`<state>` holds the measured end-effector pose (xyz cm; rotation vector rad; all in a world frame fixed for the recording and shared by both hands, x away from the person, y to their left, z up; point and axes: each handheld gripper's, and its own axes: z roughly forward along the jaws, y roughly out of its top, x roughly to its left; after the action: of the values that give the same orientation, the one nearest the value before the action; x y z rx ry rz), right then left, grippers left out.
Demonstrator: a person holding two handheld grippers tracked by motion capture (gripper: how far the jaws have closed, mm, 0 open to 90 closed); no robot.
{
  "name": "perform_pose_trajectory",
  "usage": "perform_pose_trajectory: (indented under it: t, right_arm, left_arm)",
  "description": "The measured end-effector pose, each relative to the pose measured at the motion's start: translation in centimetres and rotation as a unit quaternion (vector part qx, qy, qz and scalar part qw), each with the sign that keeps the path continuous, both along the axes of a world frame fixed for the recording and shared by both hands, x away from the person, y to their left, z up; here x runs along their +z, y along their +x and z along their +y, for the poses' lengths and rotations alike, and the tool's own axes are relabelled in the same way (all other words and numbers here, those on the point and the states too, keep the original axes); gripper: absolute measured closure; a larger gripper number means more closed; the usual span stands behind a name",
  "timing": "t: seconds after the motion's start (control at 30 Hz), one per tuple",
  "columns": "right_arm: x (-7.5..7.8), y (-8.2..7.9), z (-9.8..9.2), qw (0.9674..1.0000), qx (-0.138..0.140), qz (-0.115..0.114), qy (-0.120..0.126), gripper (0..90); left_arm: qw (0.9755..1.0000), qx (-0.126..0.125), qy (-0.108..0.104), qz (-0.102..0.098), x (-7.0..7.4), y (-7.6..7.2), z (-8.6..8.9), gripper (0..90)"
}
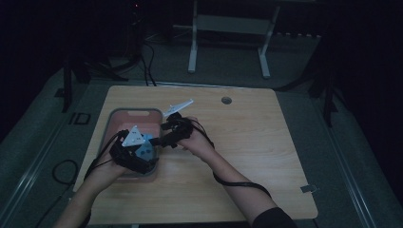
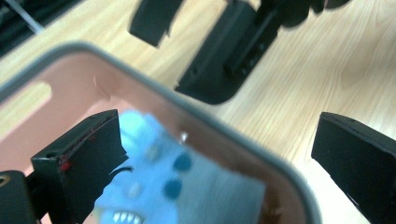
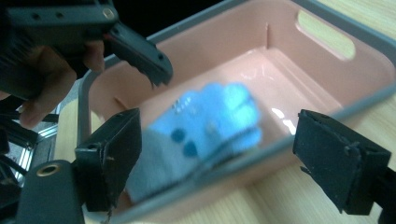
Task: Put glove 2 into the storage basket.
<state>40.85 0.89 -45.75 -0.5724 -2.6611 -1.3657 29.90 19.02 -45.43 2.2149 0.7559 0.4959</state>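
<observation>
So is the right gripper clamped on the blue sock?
No, the right gripper has its jaws wide apart, and the blue sock lies loose in the pink bin.

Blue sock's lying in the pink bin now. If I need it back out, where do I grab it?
Likely from above, on the grey cuff end of the blue sock. It lies flat near the pink bin wall, so a side approach looks blocked by the rim.

My left gripper [image 1: 142, 148] and right gripper [image 1: 164, 140] hang over the pink bin [image 1: 119, 121] on the table [image 1: 247, 142] — a blue cloth [image 1: 145, 151] beneath them.
</observation>
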Motion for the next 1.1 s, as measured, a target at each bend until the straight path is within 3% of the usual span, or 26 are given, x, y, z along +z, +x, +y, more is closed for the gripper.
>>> perform_pose_trajectory:
  t: [0.1, 0.23, 0.6, 1.1]
  right_arm:
    - [-0.1, -0.1, -1.3, 1.0, -0.008, 0.0, -0.004, 15.6]
    - [-0.3, -0.3, -3.3, 0.9999, -0.013, -0.007, -0.006, 15.6]
    - [-1.0, -1.4, -7.8, 0.9994, -0.024, -0.017, -0.019, 15.5]
    - [-3.1, -3.2, -13.4, 0.9988, -0.038, -0.011, -0.028, 14.8]
  left_arm:
    - [0.9999, -0.004, -0.007, -0.006, 0.2, -0.1, -0.9, 2.5]
    - [0.9996, -0.017, -0.021, -0.001, 0.1, -0.1, -2.2, 2.5]
    - [0.9977, -0.059, -0.033, 0.008, -0.5, -0.3, -5.6, 2.5]
    - [0.9914, -0.123, -0.043, 0.016, -1.8, -0.8, -10.8, 2.5]
